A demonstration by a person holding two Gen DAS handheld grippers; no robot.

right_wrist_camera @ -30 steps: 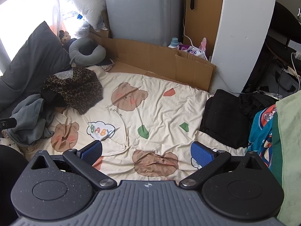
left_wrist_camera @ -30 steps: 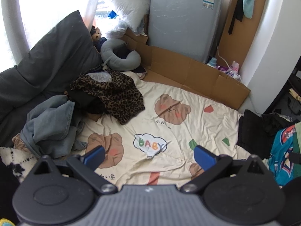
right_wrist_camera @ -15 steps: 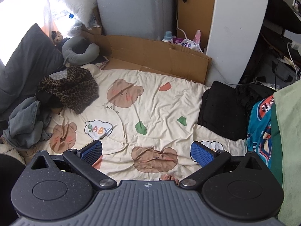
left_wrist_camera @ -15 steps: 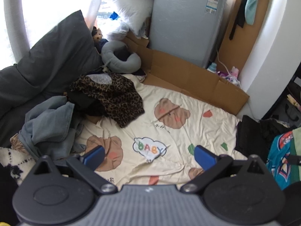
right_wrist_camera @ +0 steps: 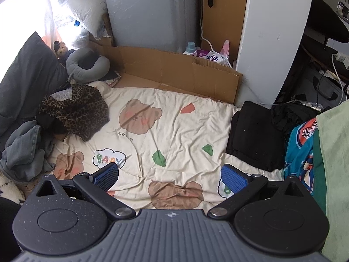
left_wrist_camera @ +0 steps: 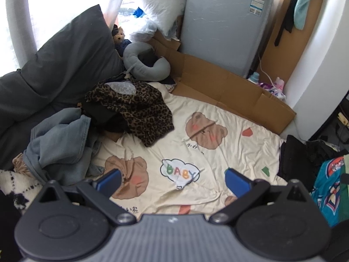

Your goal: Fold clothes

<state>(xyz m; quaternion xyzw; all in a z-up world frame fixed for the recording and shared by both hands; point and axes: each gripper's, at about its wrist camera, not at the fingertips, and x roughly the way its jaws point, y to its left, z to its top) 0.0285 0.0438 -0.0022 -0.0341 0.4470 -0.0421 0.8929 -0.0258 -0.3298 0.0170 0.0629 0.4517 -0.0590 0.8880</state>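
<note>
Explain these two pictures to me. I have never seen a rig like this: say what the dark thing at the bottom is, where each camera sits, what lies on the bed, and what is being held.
There is no robot arm. A person carries two hand-held grippers, each with a fisheye camera looking forward along its blue-padded fingers. One picture comes from the left gripper, the other from the right gripper. Both are open and hold nothing. Below them lies a cream bear-print sheet. At its left edge sit a leopard-print garment and crumpled grey-blue jeans; at the right edge lies a flat black garment. Cardboard stands behind the sheet.
</note>
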